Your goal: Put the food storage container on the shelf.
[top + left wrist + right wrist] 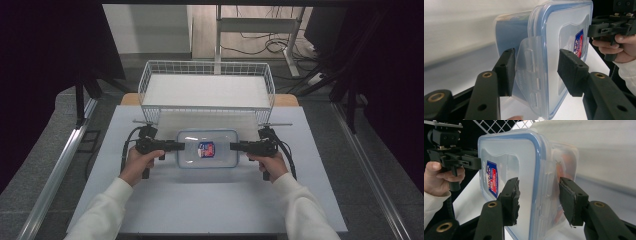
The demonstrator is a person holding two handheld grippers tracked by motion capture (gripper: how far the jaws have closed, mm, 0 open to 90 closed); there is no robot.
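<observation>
Container (207, 148) pinched by both ends in our left gripper (181, 146) and right gripper (234, 146); uneven squeeze could let it slip

high view overhead, tool views facing, near container (207, 149)

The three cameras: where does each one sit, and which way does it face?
High view: above the person's side, facing forward and down at the table; forearms, hands, both grippers and the basket show.
Left gripper view: on the left gripper, facing the box; own jaws show.
Right gripper view: on the right gripper, facing the box; own jaws show.
Shared: the box, each showing the opposite hand.
</observation>
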